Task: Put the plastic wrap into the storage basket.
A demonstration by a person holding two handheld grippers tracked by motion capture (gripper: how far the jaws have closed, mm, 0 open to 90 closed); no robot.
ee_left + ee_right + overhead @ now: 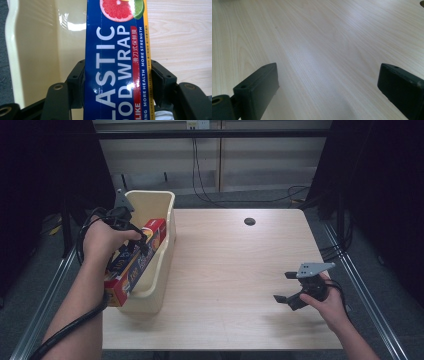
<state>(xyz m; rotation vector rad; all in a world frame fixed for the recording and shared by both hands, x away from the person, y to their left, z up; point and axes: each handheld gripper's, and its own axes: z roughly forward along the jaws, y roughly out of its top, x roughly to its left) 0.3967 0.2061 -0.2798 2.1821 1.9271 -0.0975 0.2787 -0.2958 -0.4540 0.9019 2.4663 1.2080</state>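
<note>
half done: i hold my left gripper [131, 239] clamped on the plastic wrap box [116, 62], resting tilted in the bin [165, 265] at frame left; right gripper [327, 87] wide, idle.

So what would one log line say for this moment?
left gripper: shut on plastic wrap box | box: tilted in cream bin | right gripper: open above table

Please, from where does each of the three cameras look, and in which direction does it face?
High view: above the near edge, facing forward and down on the table; both forearms, left gripper, right gripper.
Left gripper view: on the left gripper, along its jaws clamped on the plastic wrap box over the cream bin.
Right gripper view: on the right gripper, low over bare wood, jaws apart.
High and left gripper views share box and bin.
</note>
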